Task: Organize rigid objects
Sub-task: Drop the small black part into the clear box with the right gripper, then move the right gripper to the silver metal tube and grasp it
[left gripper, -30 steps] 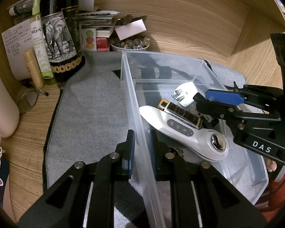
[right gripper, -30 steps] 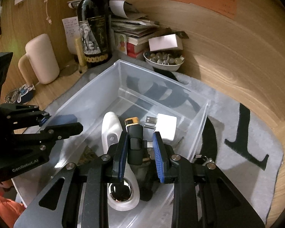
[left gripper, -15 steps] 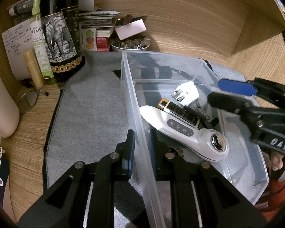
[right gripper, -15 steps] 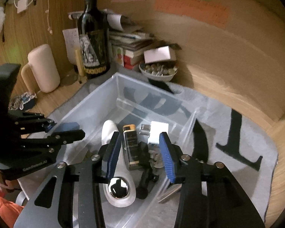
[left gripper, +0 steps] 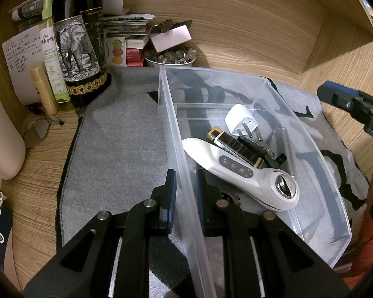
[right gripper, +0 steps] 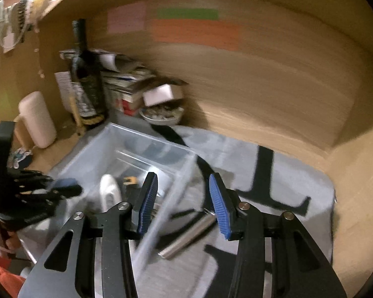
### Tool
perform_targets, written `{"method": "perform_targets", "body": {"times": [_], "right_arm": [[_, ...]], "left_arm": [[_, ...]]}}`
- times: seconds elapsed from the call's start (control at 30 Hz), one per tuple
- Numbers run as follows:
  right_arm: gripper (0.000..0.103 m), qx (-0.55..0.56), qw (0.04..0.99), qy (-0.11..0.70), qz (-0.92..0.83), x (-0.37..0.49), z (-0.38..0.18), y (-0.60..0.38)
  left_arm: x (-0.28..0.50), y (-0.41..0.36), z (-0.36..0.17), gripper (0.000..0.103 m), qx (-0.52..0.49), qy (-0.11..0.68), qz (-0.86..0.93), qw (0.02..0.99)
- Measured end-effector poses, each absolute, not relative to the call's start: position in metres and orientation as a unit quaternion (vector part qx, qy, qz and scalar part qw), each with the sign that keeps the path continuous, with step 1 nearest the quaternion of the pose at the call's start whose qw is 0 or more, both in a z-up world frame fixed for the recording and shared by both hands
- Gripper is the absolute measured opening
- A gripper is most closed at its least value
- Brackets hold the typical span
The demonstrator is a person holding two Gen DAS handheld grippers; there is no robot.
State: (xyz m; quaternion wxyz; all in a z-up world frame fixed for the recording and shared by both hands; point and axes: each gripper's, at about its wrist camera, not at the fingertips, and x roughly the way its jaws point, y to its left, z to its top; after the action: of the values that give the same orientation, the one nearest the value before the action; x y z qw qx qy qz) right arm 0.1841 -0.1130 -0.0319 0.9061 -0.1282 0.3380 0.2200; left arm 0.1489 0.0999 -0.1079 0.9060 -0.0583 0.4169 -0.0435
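Observation:
A clear plastic bin (left gripper: 281,92) stands on a grey mat. Inside lie a white handheld device (left gripper: 238,171), a black and gold lighter (left gripper: 232,145), a white plug adapter (left gripper: 241,121) and small dark parts. My left gripper (left gripper: 185,188) is shut on the bin's left wall (left gripper: 176,134). My right gripper (right gripper: 184,198) is open and empty, raised above the bin's right rim (right gripper: 166,211); it also shows in the left wrist view (left gripper: 348,101). A silver metal tube (right gripper: 189,236) lies on the mat outside the bin, below the right gripper. The right wrist view is blurred.
A dark wine bottle (left gripper: 79,42), a green spray bottle (left gripper: 52,57), a yellow tube (left gripper: 43,87), stacked books and a bowl of stones (left gripper: 171,57) crowd the back left. A cream jug (left gripper: 0,134) and a small mirror (left gripper: 36,132) stand left. Wooden walls enclose the desk.
My right gripper let go of the black and gold lighter in the bin, opened wide, and pulled up and to the right. The left gripper has kept its hold on the bin wall.

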Motion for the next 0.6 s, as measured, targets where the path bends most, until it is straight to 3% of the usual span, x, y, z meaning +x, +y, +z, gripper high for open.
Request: {"method": "perform_targets", "body": {"times": [0.4, 0.6], "right_arm": [[0.04, -0.106, 0.868, 0.445, 0.193, 0.21, -0.101, -0.139], [0.04, -0.1, 0.856, 0.464, 0.207, 0.22, -0.111, -0.134]], "left_arm": [[0.149, 0.1, -0.108, 0.015, -0.058, 0.417, -0.043, 0.906], [0.149, 0.1, -0.108, 0.015, -0.058, 0.417, -0.043, 0.906]]}}
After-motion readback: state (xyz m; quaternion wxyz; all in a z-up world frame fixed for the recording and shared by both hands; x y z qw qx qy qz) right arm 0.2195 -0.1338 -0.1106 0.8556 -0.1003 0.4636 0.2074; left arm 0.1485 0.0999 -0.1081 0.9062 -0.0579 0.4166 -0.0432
